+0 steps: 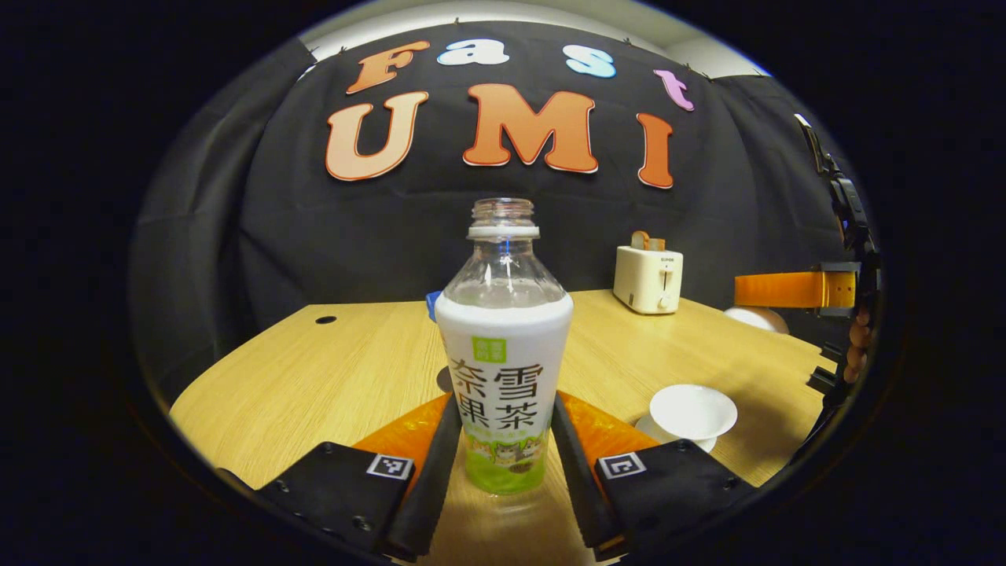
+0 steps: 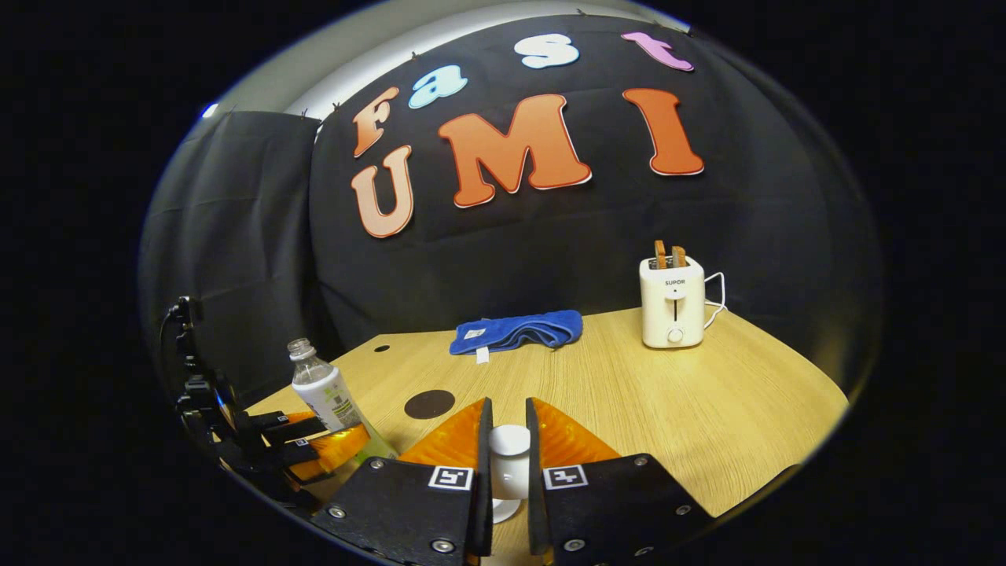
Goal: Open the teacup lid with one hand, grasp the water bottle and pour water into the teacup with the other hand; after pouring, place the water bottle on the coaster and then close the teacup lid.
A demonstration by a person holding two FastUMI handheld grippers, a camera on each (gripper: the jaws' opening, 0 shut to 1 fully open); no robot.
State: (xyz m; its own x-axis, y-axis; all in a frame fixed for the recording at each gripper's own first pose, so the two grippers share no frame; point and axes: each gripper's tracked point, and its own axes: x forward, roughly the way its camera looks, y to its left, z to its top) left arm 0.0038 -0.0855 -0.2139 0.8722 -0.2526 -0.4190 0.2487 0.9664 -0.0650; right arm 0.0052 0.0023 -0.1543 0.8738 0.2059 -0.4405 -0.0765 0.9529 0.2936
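A pale wooden bench (image 2: pixel 629 393) stands in front of a black cloth wall. At the back of the bench sit a cream toaster (image 2: pixel 673 303) with two slices in its slots and a folded blue towel (image 2: pixel 519 330).

In the left gripper view, the left tongs (image 1: pixel 503 440) are clenched on an uncapped water bottle (image 1: pixel 503 346), one finger pressing each side of its lower body. The bottle stands upright on the bench and its white sleeve covers most of it. To the right of the bottle, a white teacup (image 1: pixel 692 413) sits open on the bench, with no lid on it.

In the right gripper view, the right tongs (image 2: pixel 509 464) grip the knob of the white teacup lid (image 2: pixel 509 448) between both fingers. A round dark coaster (image 2: pixel 429 404) lies flat on the bench just beyond the tongs, between the bottle at the left and the towel.
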